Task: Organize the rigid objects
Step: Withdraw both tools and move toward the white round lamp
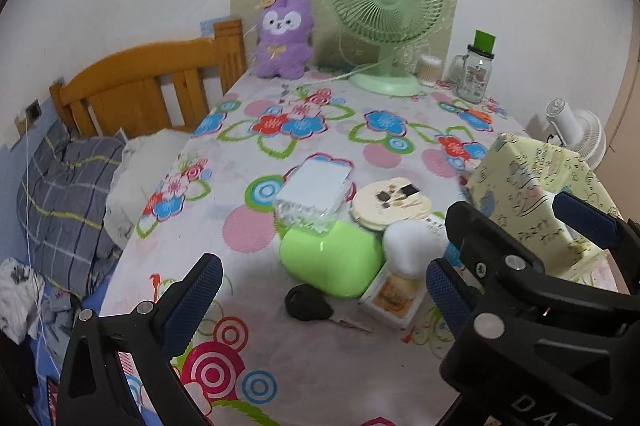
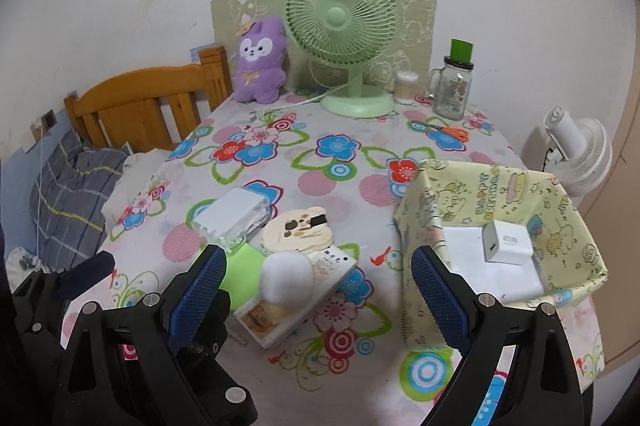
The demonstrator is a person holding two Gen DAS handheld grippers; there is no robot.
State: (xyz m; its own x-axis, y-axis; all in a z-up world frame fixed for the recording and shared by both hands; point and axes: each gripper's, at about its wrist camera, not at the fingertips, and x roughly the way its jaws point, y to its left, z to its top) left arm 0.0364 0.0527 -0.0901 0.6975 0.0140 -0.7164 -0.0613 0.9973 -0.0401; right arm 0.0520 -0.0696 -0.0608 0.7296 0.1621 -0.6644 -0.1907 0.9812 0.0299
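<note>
A fan [image 2: 342,26] and jar [image 2: 452,88] stood behind the clutter on the table [image 2: 340,362]. A charger [image 2: 505,241] lay in the box [image 2: 500,186], perhaps on a white block. Both the left tongs [image 1: 324,290] and right tongs [image 2: 316,290] hovered wide, empty.

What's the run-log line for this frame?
left tongs: open, empty | right tongs: open, empty | fabric bin: holds white charger | loose: black key, green case
</note>
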